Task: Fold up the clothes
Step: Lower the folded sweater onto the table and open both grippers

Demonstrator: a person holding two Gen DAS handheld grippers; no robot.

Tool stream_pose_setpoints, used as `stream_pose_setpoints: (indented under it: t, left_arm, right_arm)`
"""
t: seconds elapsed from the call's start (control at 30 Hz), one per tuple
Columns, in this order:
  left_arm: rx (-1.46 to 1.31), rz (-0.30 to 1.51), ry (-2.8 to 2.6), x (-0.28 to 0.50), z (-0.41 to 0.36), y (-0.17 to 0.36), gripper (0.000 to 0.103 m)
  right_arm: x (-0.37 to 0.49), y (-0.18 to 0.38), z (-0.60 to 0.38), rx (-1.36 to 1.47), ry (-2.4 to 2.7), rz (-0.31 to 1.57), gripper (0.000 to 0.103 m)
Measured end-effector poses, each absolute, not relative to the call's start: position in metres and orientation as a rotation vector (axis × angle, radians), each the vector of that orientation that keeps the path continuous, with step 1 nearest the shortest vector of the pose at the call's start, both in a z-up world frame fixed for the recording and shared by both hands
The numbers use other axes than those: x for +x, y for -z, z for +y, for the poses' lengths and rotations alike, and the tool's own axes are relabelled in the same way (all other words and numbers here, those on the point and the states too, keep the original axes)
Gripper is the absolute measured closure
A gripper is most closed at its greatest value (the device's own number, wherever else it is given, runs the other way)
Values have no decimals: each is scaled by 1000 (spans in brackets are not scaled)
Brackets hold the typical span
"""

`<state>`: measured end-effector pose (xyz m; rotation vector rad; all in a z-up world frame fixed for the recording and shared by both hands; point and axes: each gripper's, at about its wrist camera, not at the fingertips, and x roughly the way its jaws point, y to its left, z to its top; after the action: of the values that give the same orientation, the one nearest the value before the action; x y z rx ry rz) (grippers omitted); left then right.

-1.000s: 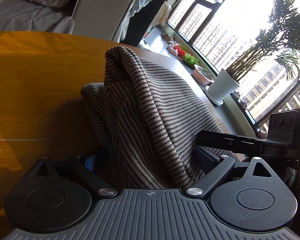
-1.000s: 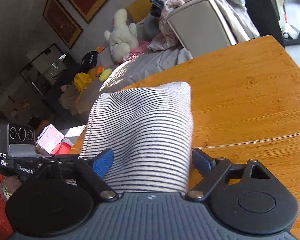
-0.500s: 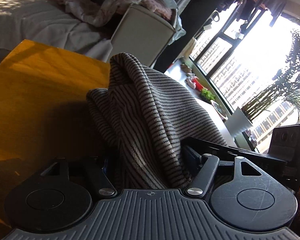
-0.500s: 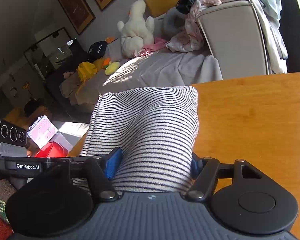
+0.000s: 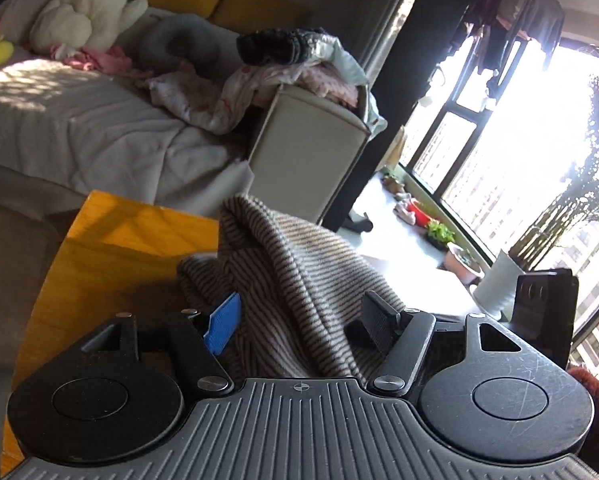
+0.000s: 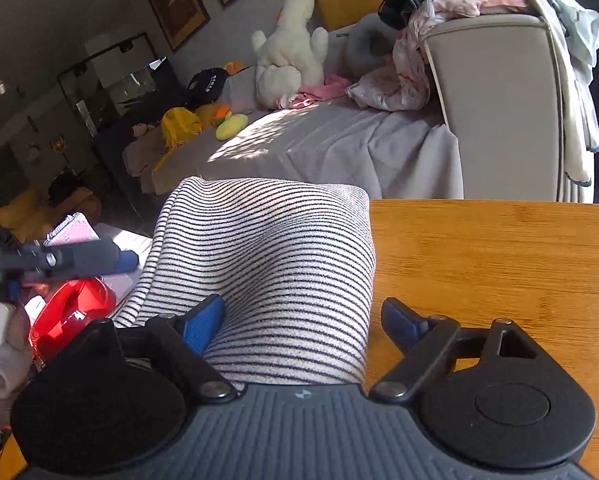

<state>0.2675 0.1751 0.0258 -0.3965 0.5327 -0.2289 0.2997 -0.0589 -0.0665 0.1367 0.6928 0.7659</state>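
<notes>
Left hand-held gripper (image 5: 301,320): jaws had spread since half second earlier, pads off cloth. Right hand-held gripper (image 6: 301,320): likewise parted, no longer pinching. Striped sweater (image 6: 267,264) lay bunched between both sets of fingers, resting on wooden tabletop (image 6: 495,264) near its edge. Judged fold laid and released; next, I would withdraw, then smooth.

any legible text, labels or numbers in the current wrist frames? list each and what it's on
None readable.
Black cap on the sofa: white lettering, too small to read.
Pink box at the left edge of the right wrist view: print too blurred to read.
Striped garment, wooden table: no text.
</notes>
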Motion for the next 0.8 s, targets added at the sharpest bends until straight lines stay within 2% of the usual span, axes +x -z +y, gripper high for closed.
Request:
stream_pose_setpoints:
  t: [0.13, 0.3, 0.33, 0.4, 0.43, 0.63, 0.8]
  left_arm:
    - [-398, 506, 298, 283, 164, -42, 32]
    - [-438, 628, 333, 327, 157, -16, 34]
    - [-441, 640, 324, 331, 158, -8, 37]
    - [-446, 649, 319, 334, 160, 3, 39]
    - [-449, 651, 317, 335, 160, 6, 39]
    - [-457, 655, 309, 333, 164, 10, 40]
    - [-482, 640, 309, 329, 169, 9, 43]
  right_arm:
    - [288, 60, -51, 59, -725, 646, 18]
    - [247, 37, -49, -135, -635, 489, 18]
    - [238, 32, -50, -161, -632, 457, 22]
    - [220, 21, -53, -165, -676, 421, 48]
    - [213, 18, -53, -161, -707, 415, 51]
    - [200, 45, -21, -222, -808, 494, 51]
    - [199, 34, -27, -211, -809, 531, 49]
